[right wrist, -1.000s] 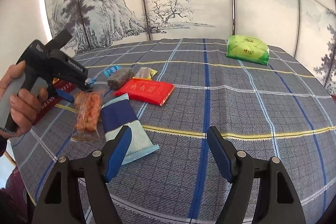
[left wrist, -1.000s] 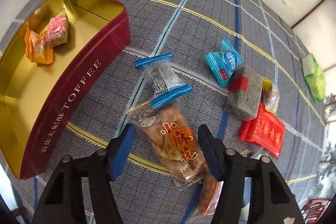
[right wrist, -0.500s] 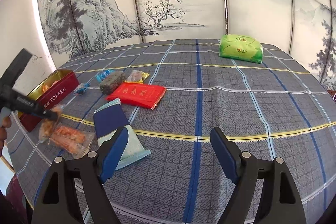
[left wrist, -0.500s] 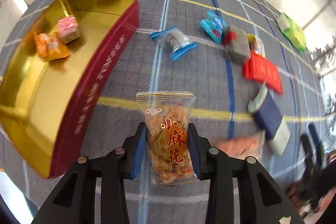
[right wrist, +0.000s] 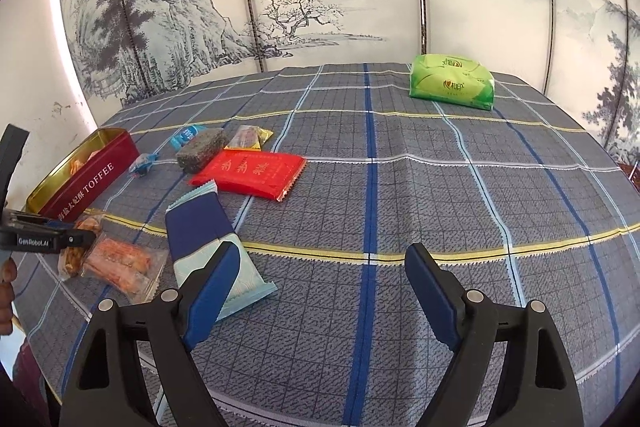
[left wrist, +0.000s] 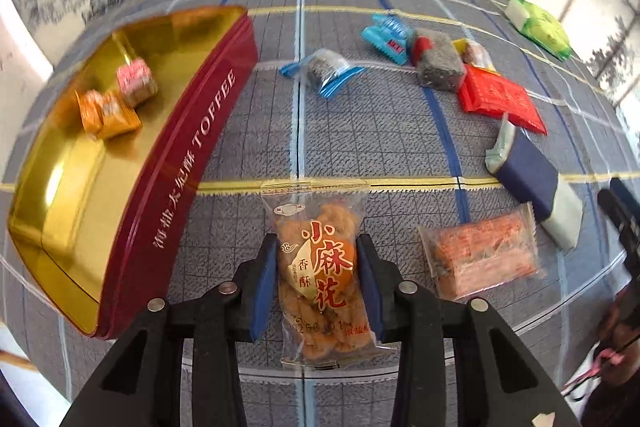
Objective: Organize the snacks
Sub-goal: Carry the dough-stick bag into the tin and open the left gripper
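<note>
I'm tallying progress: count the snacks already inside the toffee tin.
2. A pink wrapped piece and an orange wrapped piece lie side by side in the toffee tin, toward its far end. The near wall may hide more.

One toffee tin (left wrist: 168, 163) holding two wrapped candies (left wrist: 120, 99), nine snack packets (left wrist: 500, 99) outside it, one green tissue pack (right wrist: 452, 83).
</note>
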`<control>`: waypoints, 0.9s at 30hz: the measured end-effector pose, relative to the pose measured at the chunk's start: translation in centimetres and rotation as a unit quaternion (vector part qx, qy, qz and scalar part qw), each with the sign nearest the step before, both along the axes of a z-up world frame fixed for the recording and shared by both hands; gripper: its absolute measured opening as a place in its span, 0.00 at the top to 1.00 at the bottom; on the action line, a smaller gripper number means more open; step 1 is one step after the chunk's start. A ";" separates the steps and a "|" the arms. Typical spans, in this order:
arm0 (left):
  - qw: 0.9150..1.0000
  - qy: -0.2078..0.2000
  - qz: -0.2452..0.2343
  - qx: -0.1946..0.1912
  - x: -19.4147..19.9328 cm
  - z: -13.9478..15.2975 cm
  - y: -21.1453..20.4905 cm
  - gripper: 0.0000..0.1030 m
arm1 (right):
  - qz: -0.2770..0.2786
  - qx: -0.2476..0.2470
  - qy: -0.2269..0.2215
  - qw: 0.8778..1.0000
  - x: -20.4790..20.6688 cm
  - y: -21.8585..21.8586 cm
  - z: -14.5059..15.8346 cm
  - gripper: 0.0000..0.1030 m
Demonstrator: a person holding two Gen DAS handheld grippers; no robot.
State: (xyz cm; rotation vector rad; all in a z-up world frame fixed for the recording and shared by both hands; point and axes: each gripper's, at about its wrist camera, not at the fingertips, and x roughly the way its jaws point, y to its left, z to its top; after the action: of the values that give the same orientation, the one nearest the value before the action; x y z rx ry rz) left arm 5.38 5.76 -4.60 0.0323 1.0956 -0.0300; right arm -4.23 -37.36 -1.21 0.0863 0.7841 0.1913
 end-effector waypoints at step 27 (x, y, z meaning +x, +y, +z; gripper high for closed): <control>0.986 -0.165 -0.009 0.020 -6.7 8.4 4.2 0.67 | -0.031 -0.022 0.026 0.999 0.7 -0.1 -0.5 0.09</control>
State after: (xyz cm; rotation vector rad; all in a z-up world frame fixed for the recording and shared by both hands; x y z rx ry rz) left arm -1.28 10.00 3.85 0.0815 0.7647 -0.0180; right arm -3.51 -37.41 -1.71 0.0744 0.8355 0.1144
